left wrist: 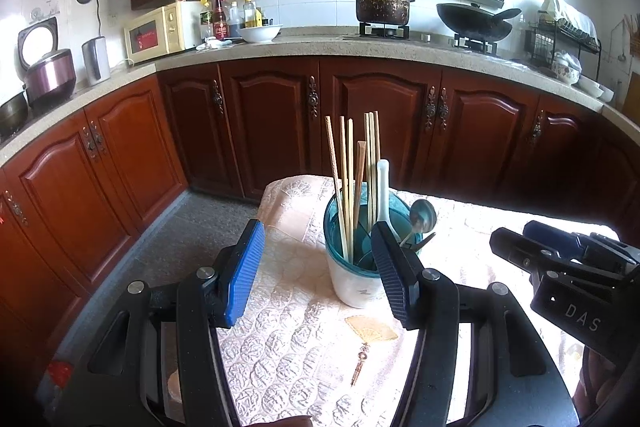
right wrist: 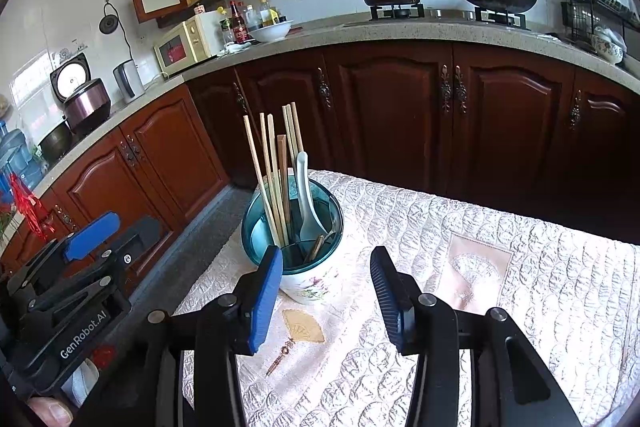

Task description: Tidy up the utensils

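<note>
Chopsticks (left wrist: 348, 187) and spoons (right wrist: 306, 195) stand upright in the holder (right wrist: 294, 227) (nothing left loose beside it); both grippers, left (left wrist: 318, 271) and right (right wrist: 326, 291), hover near it, jaws apart, empty.

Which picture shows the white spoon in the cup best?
The right wrist view: the white spoon shows from handle down to its bowl inside the cup. In the left wrist view, only its handle shows behind a hand-held gripper finger.
</note>
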`<control>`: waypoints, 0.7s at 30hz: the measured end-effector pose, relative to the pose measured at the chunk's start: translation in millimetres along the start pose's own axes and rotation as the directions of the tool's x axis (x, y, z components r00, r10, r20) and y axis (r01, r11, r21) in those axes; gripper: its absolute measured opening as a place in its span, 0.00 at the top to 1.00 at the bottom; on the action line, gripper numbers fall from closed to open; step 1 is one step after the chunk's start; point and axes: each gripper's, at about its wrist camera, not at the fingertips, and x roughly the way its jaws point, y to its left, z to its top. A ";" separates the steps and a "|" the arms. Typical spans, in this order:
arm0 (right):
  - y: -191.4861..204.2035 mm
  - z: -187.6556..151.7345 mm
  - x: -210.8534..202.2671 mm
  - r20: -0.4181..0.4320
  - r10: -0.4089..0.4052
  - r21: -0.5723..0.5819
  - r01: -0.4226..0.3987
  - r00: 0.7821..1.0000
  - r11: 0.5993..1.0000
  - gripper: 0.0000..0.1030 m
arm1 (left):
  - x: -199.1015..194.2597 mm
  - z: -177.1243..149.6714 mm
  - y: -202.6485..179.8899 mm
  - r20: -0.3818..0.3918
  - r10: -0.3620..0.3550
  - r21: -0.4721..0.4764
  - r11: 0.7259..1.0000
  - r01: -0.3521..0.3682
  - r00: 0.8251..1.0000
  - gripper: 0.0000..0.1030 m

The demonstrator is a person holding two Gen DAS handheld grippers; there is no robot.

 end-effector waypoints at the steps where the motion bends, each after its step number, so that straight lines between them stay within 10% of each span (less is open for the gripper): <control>1: -0.1 0.4 -0.2 0.001 0.000 0.000 0.000 1.000 1.000 0.57 | 0.0 0.0 0.1 0.000 0.000 -0.002 1.000 0.000 1.000 0.47; 21: 4.3 4.4 4.3 -0.004 -0.006 -0.012 0.006 1.000 1.000 0.57 | 3.3 -0.9 1.6 -0.005 0.015 -0.004 1.000 -0.015 1.000 0.47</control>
